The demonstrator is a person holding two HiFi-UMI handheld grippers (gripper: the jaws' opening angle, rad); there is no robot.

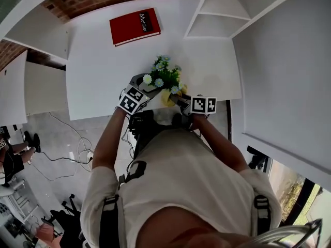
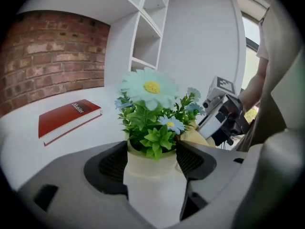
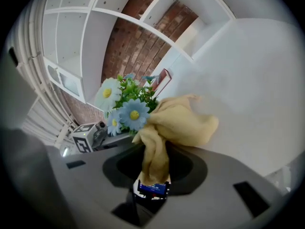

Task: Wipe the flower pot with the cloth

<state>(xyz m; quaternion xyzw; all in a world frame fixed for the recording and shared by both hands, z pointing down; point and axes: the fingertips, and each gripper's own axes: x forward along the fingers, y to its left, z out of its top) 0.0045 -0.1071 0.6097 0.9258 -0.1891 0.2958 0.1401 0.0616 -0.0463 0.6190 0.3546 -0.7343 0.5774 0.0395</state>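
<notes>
**Left gripper** (image 2: 151,162) — fingers clamped on either side of the cream flower pot (image 2: 148,168), which is near the front edge of the white worktop (image 1: 98,61).

**Right gripper** (image 3: 155,171) — fingers pinched on the yellow cloth (image 3: 183,120), which is bunched just beside the pot, under its flowers (image 1: 164,74).

A red book (image 1: 134,26) lies well behind the pot.

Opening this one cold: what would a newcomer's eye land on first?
The flower pot of pale blue daisies, clamped in the left gripper at the white table's near edge. Right beside the blooms, the right gripper pinches a bunched yellow cloth; a red book lies at the table's far side.
</notes>
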